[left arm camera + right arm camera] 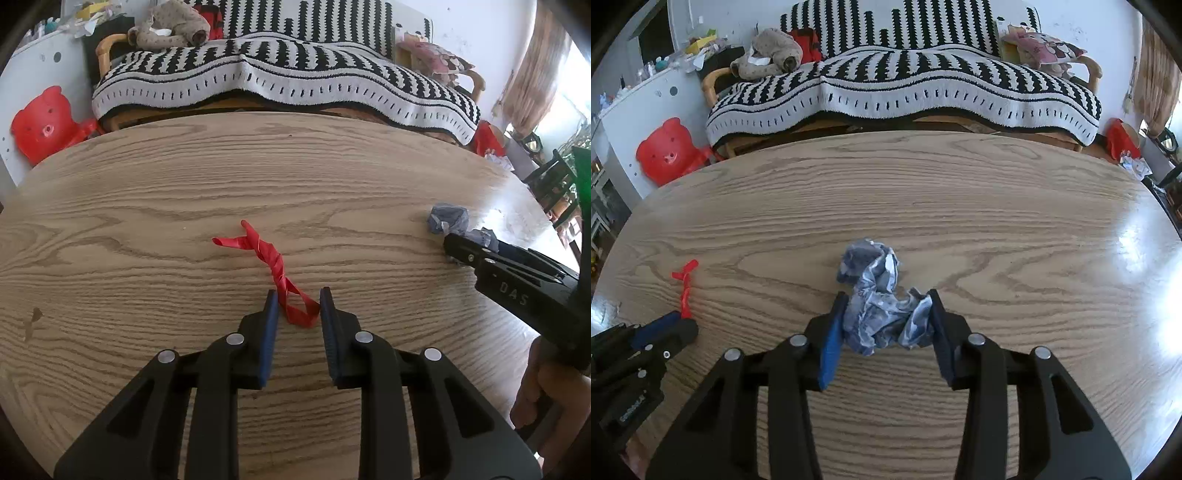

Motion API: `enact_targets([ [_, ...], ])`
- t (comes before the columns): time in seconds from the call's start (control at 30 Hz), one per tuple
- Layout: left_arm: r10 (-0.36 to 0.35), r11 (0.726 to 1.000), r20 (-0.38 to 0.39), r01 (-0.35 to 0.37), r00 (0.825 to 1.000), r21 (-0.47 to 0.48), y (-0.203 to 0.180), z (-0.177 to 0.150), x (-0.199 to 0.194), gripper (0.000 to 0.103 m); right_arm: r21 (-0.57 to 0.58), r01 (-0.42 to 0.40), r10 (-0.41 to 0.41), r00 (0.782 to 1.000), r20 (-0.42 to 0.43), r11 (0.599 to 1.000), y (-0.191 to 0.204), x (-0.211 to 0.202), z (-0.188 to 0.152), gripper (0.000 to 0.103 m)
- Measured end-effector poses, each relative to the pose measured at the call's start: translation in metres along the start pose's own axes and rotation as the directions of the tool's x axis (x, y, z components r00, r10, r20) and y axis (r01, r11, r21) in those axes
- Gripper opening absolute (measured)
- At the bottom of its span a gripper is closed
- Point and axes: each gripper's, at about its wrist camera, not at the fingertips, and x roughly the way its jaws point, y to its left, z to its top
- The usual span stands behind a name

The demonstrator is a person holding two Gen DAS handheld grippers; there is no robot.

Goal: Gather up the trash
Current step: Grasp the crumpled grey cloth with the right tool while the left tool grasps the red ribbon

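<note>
Wood-grain table (pixel 147 206). Left gripper (pixel 298 306) pads flank twisted red plastic strip (pixel 271 258), contact unclear. Right gripper (pixel 889 314) pinches crumpled blue-white paper (pixel 877 295). Striped-blanket sofa (pixel 905 85) at 12 o'clock.

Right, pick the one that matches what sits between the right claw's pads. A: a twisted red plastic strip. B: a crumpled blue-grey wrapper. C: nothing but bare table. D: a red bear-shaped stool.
B: in the right wrist view the crumpled blue-grey wrapper lies between the pads of the right claw, both pads against it, while the red strip lies far off to the side.
</note>
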Motion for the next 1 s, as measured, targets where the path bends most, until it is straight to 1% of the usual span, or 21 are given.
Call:
enact_targets([
  [0.17,-0.003,1.0,0.001,0.003,1.0,0.001,-0.006,0.002,-0.006,0.02,-0.009,0.015,-0.014,0.999,0.028,1.0,-0.003,-0.023,-0.006,0.042],
  [0.2,-0.004,1.0,0.007,0.004,1.0,0.003,-0.008,0.002,-0.008,0.016,-0.006,0.018,-0.018,0.999,0.036,1.0,-0.007,-0.032,-0.008,0.042],
  [0.23,-0.006,1.0,0.009,0.006,1.0,0.007,-0.011,0.003,-0.011,0.0,-0.001,0.021,-0.021,0.999,0.044,1.0,-0.011,-0.039,-0.01,0.042],
  [0.33,-0.027,1.0,0.011,0.027,1.0,0.009,-0.023,0.002,-0.017,0.0,0.019,0.034,-0.035,0.997,0.067,0.999,-0.028,-0.068,-0.018,0.042],
  [0.43,-0.034,0.999,0.015,0.033,0.999,0.027,-0.039,-0.001,-0.023,0.0,0.032,0.058,-0.061,0.995,0.08,0.998,-0.048,-0.097,-0.032,0.042],
  [0.5,-0.057,0.998,0.016,0.056,0.998,0.025,-0.045,-0.002,-0.028,0.0,0.039,0.081,-0.084,0.993,0.083,0.996,-0.06,-0.115,-0.042,0.042],
  [0.57,-0.075,0.997,0.035,0.075,0.997,0.016,-0.043,0.0,-0.039,0.0,0.059,0.089,-0.094,0.992,0.08,0.994,-0.077,-0.133,-0.056,0.042],
  [0.63,-0.109,0.993,0.042,0.107,0.993,0.041,-0.04,0.004,-0.048,0.0,0.083,0.084,-0.09,0.993,0.073,0.993,-0.089,-0.146,-0.067,0.042],
  [0.7,-0.093,0.995,0.049,0.092,0.994,0.029,-0.036,0.008,-0.048,0.001,0.105,0.076,-0.084,0.994,0.072,0.992,-0.099,-0.158,-0.075,0.042],
  [0.73,-0.096,0.995,0.036,0.095,0.995,0.01,-0.035,0.01,-0.043,0.003,0.107,0.084,-0.093,0.993,0.076,0.991,-0.104,-0.166,-0.079,0.042],
  [0.8,-0.108,0.994,-0.001,0.108,0.994,-0.024,-0.039,0.017,-0.03,0.027,0.106,0.102,-0.111,0.99,0.082,0.989,-0.111,-0.174,-0.083,0.042],
  [0.83,-0.104,0.994,-0.004,0.104,0.995,-0.034,-0.041,0.019,-0.026,0.06,0.11,0.106,-0.115,0.99,0.082,0.988,-0.115,-0.178,-0.086,0.042],
  [0.87,-0.092,0.995,0.0,0.092,0.996,-0.048,-0.044,0.022,-0.02,0.078,0.113,0.109,-0.118,0.99,0.081,0.988,-0.116,-0.18,-0.088,0.042],
  [0.93,-0.067,0.996,-0.01,0.066,0.998,-0.064,-0.052,0.024,-0.013,0.078,0.113,0.119,-0.128,0.989,0.076,0.987,-0.121,-0.185,-0.094,0.042],
  [1.0,-0.073,0.994,-0.041,0.069,0.996,-0.09,-0.057,0.027,-0.004,0.078,0.113,0.125,-0.134,0.988,0.072,0.986,-0.125,-0.187,-0.099,0.042],
])
